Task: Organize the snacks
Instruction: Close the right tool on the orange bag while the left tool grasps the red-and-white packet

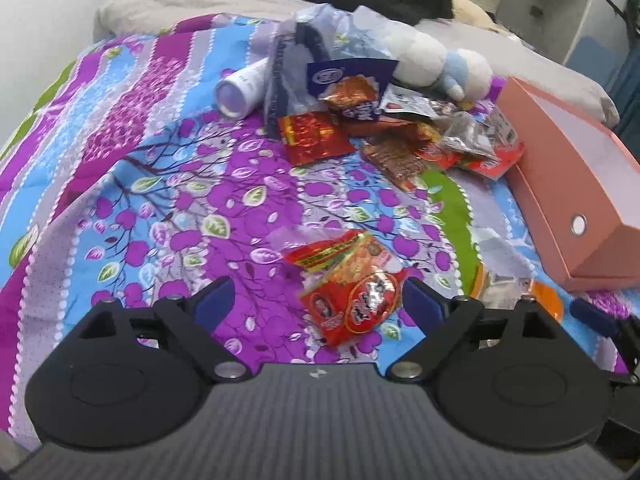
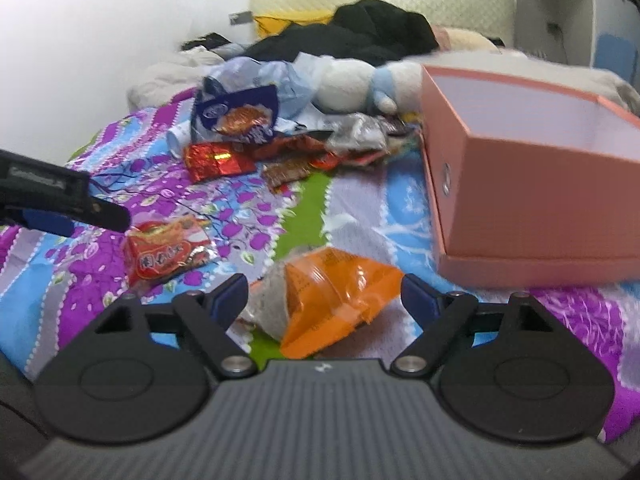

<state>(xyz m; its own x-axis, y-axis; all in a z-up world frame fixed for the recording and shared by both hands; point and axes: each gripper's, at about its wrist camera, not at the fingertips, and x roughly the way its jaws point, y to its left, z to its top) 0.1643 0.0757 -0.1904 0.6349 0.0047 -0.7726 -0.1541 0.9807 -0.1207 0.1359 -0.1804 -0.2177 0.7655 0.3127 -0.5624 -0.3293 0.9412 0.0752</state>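
The left tool (image 1: 316,300) tilts steeply down toward the bed (image 1: 168,184), its fingers spread wide; a red packet (image 1: 352,284) lies flat on the flowered quilt between them, nearer the right finger, and neither pad presses on it. In the right wrist view this same tool (image 2: 108,212) reaches in from the left edge, its dark tip just above the red packet (image 2: 168,252). The right tool (image 2: 324,296) points down at a shallower slant, fingers likewise spread wide, with an orange packet (image 2: 332,296) lying crumpled on the quilt between them; a pale grey part of it shows at its left side, and the pads stand clear of it on both sides. In the left wrist view only a dark blue pad (image 1: 592,314) of the right tool shows at the right edge. To the right of both packets sits an open pink box (image 2: 532,200), tilted on the soft bedding, its pale inside bare as far as can be seen. Further up the bed is a heap of snacks (image 1: 400,128): a blue bag (image 1: 352,80), a shiny red packet (image 1: 312,136), several small wrappers and a clear plastic bag, with a white tube (image 1: 240,88) to the left and a white and blue plush toy (image 1: 440,64) behind. Dark clothing (image 2: 360,32) is piled near the headboard.
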